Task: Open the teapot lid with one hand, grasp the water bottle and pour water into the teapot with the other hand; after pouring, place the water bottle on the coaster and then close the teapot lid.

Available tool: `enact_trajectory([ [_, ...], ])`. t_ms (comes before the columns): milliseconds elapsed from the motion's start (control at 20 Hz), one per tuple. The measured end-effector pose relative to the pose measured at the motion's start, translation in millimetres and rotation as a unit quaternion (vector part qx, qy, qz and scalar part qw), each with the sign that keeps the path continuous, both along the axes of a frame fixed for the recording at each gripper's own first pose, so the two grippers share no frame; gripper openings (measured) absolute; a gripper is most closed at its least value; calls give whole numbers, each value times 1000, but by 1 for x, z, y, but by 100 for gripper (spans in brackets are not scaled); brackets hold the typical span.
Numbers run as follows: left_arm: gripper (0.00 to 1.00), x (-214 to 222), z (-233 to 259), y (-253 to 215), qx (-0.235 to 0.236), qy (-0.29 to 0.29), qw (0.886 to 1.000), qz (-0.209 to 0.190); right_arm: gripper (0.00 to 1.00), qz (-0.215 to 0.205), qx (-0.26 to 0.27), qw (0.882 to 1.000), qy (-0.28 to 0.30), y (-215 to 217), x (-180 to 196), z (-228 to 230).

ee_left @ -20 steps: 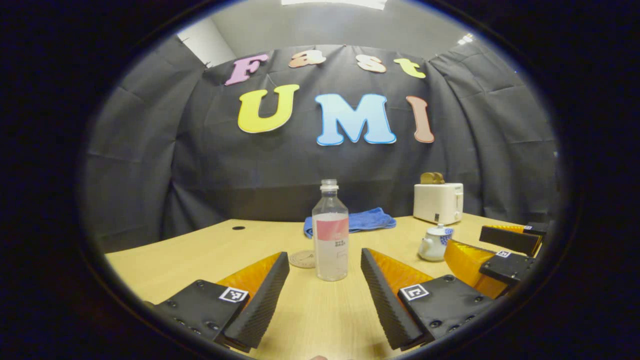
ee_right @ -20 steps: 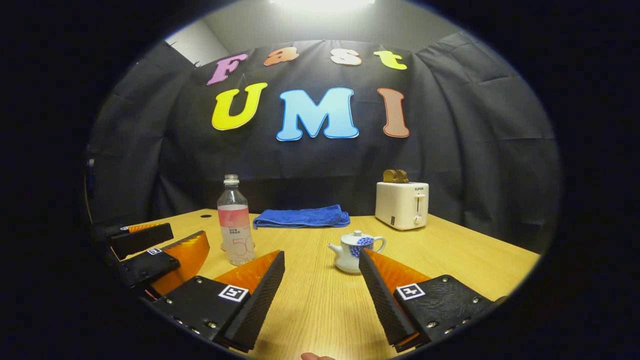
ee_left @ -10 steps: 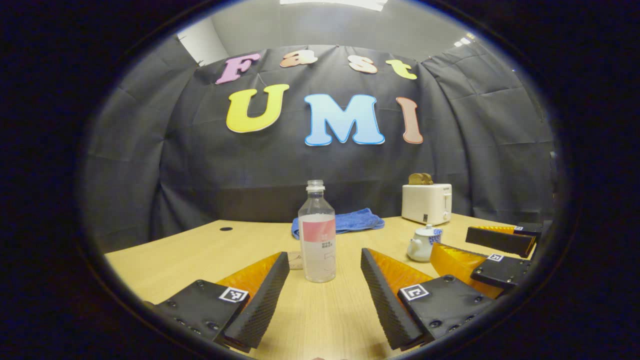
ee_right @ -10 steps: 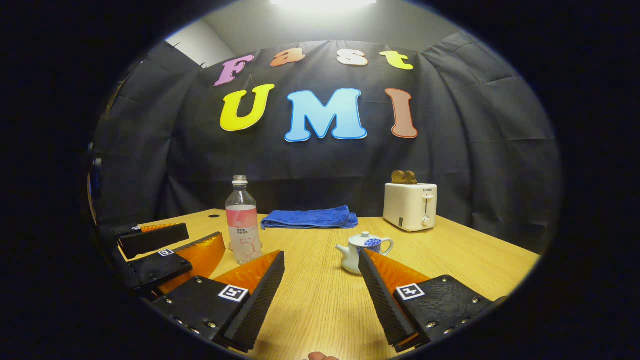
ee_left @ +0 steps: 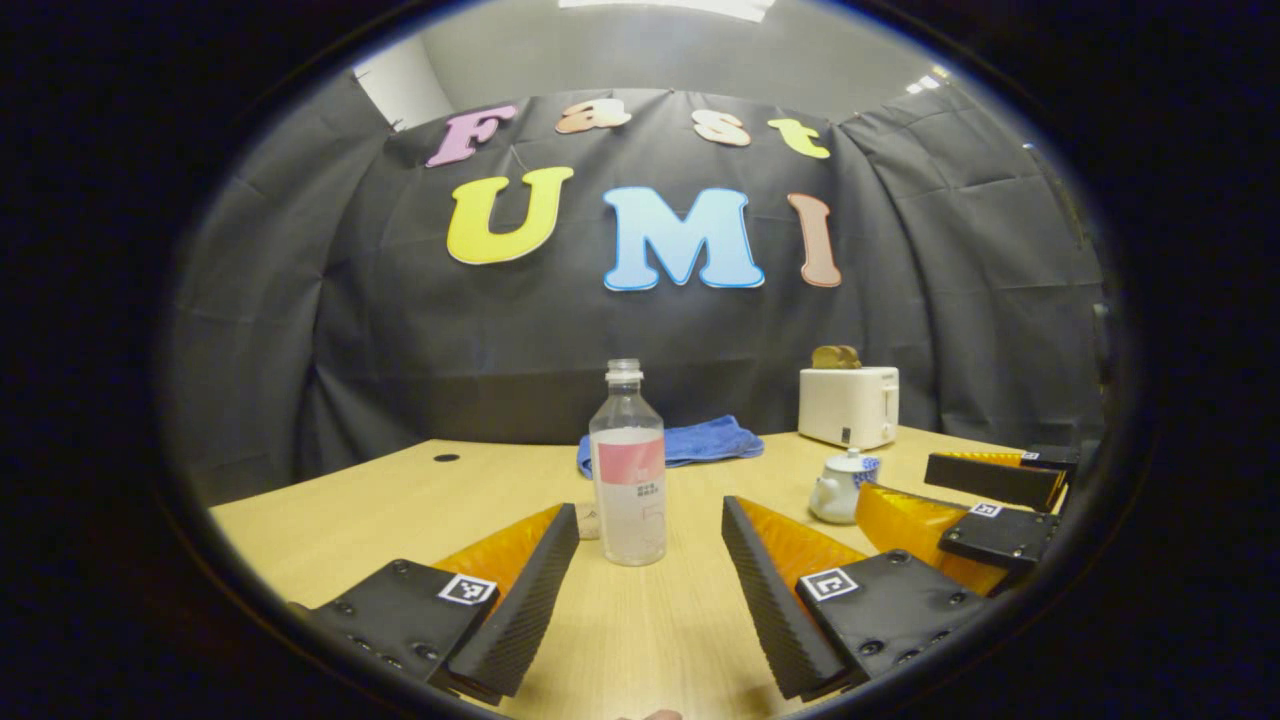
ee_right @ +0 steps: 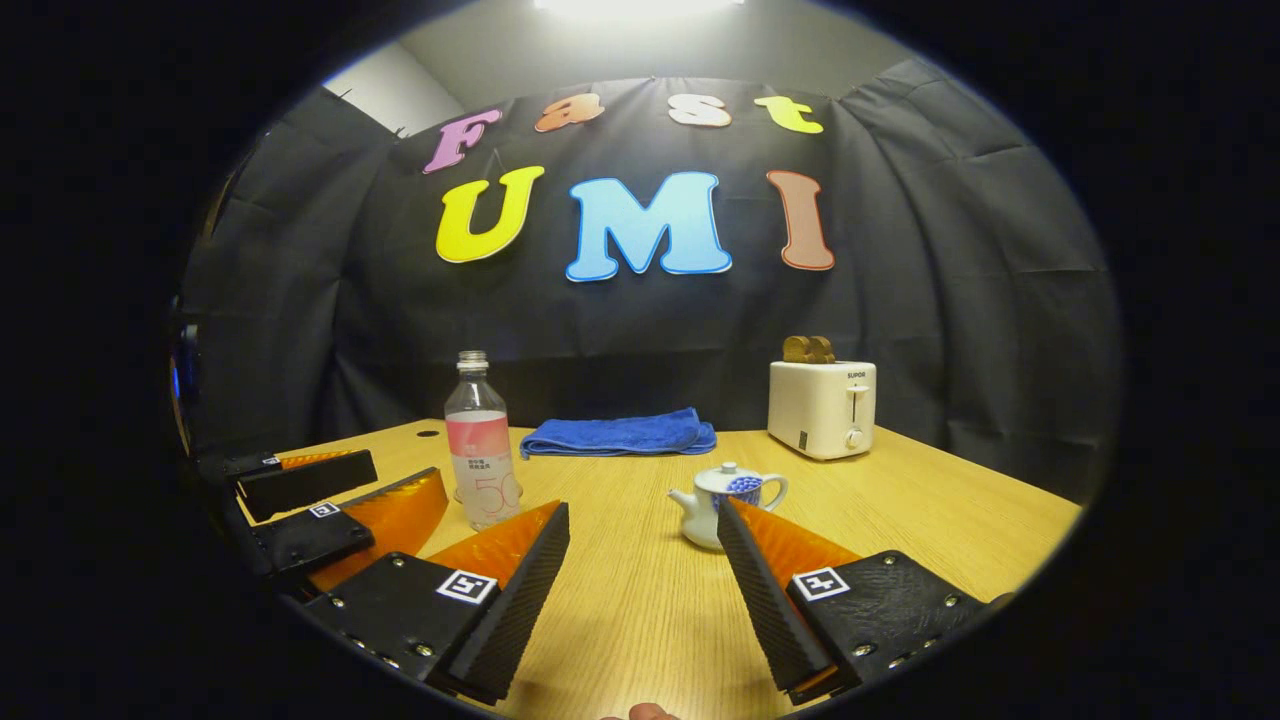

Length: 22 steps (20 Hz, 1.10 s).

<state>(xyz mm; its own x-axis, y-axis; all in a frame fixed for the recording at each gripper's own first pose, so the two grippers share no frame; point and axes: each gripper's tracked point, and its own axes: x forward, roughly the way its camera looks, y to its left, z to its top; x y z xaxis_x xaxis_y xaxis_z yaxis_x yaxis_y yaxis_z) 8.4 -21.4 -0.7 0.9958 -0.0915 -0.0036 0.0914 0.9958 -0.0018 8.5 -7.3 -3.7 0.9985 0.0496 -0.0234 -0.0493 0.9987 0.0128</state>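
Both claws wide, left claw [ee_left: 650,560] facing water bottle [ee_left: 628,470], right claw [ee_right: 643,555] beside teapot [ee_right: 722,500].

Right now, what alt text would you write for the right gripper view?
The open right gripper points across a wooden table at a small teapot with its lid on. A water bottle stands to the left near the left gripper; a blue towel and toaster sit behind.
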Motion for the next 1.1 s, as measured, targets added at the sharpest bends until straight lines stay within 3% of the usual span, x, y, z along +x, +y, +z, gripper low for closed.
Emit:
enact_trajectory([
  [400, 100, 18, -2, -2, 1, 9, 1000, -6, 92, -26, -13, 1000, -7, -28, 28, 16],
  [750, 100, 31, 31, 7, 4, -19, 1000, -3, 92, -38, -26, 999, -9, -44, 64, 29],
  [1100, 100, 57, 42, 25, -9, -20, 1000, 5, 92, -57, -27, 998, 17, -65, 102, 17],
])
